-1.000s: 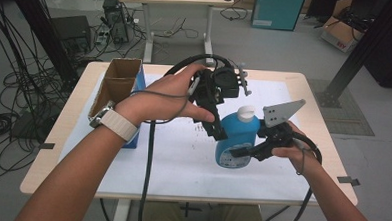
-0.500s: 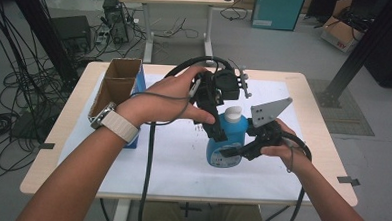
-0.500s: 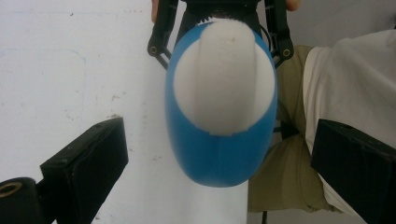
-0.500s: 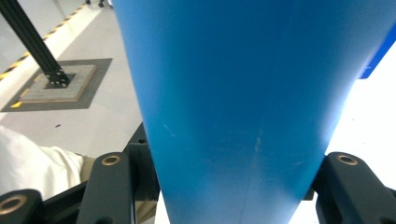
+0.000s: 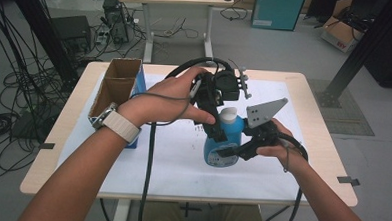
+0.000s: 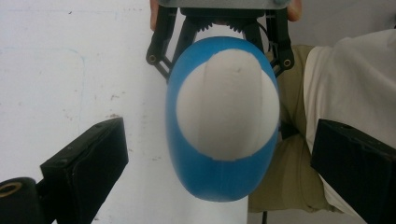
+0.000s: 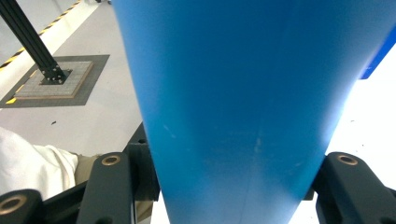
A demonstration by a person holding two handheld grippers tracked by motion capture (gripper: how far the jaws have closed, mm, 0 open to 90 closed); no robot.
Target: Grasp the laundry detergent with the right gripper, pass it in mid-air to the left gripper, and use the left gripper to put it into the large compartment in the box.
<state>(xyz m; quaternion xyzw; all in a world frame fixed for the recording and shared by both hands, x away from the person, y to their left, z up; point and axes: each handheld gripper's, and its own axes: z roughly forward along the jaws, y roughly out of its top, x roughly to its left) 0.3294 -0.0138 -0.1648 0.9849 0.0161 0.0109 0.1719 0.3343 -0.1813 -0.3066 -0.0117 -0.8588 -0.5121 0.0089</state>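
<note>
The worktop [image 5: 291, 174] carries a cardboard box [image 5: 116, 89] at its far left and a blue bottle [image 5: 223, 141] with a white cap [image 5: 228, 114] standing near the middle. The right tool [image 5: 234, 151] is clamped on the bottle's body from the right. The left tool [image 5: 214, 125] hangs over the cap with its jaws spread wide on either side, seemingly not touching it.

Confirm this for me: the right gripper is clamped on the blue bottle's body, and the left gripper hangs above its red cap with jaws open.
One detail is off: the cap is white, not red, as the left gripper view shows from straight above. The rest stands: the right gripper clamps the blue bottle by its body, and the left gripper hangs above the cap with its jaws spread wide on either side.
</note>
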